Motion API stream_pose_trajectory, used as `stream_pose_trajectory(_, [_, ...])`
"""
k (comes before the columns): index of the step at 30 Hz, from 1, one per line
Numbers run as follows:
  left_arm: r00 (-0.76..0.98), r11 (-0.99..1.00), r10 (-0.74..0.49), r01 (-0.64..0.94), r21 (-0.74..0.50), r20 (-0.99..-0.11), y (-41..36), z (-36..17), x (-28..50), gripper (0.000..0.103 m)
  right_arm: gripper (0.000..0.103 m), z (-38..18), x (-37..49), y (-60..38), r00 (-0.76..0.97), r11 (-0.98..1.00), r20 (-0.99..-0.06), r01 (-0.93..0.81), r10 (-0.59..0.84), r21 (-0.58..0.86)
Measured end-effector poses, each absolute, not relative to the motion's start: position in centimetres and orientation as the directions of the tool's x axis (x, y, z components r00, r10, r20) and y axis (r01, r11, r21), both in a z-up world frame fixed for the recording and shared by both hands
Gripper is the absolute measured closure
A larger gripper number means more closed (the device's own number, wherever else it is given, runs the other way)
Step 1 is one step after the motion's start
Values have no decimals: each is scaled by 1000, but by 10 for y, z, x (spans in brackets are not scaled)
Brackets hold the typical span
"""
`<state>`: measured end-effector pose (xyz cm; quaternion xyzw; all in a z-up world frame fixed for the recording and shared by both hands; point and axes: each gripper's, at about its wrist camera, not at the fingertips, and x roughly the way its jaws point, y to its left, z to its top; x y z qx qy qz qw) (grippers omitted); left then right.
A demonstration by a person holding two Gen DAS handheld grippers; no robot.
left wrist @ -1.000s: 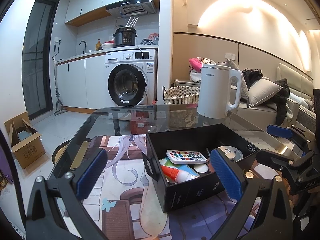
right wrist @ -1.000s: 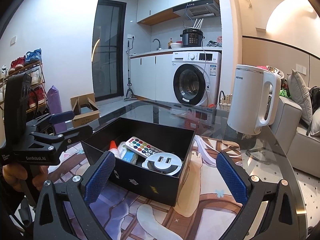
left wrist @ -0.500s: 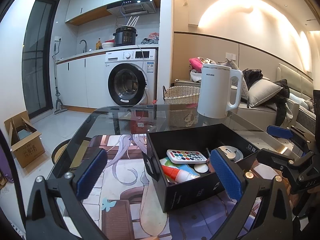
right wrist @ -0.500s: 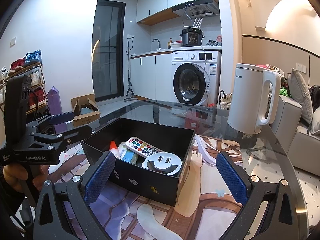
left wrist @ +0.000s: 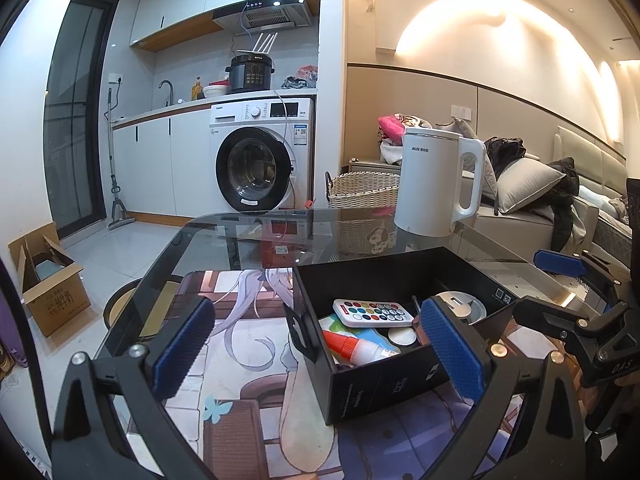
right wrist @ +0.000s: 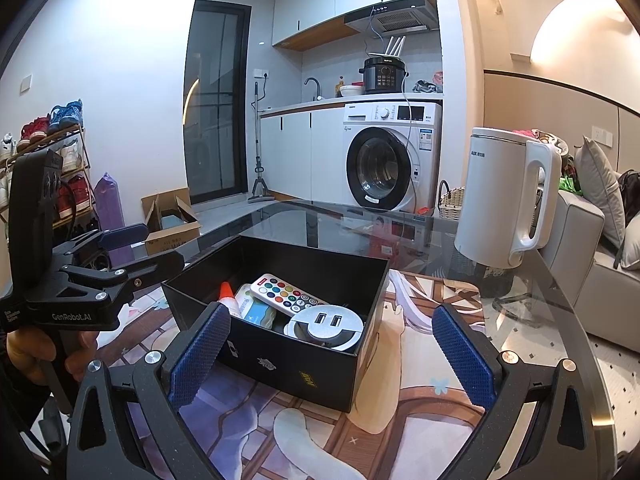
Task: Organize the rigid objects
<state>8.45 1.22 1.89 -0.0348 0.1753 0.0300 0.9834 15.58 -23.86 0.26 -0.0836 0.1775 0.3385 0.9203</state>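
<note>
The open black cardboard box (right wrist: pixel 280 356) is sitting on the glass worktop (right wrist: pixel 552 320), holding a white remote with coloured buttons (right wrist: pixel 289 295). The left claw (left wrist: pixel 316 348) and right claw (right wrist: pixel 332 356) are hanging wide open beside the box, holding nothing.

Matt black cardboard box (right wrist: pixel 304 364), glossy white plastic remote (right wrist: pixel 289 295) inside, brushed silvery metal disc (right wrist: pixel 325 326) beside it, smooth reflective glass worktop (right wrist: pixel 532 300), printed mat (left wrist: pixel 256 412) under the box, smooth white plastic kettle (left wrist: pixel 436 184) at the far edge, ribbed blue rubbery pads (right wrist: pixel 200 354) on the hand-held gripper (right wrist: pixel 330 356).
</note>
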Motion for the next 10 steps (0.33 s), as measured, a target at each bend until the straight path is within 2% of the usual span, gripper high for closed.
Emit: stream_pose_trajectory(10, [937,996,45,-70,-58,-346,13,19,85,0,0,2,155,-238,708,757,-384,-652,593,-32])
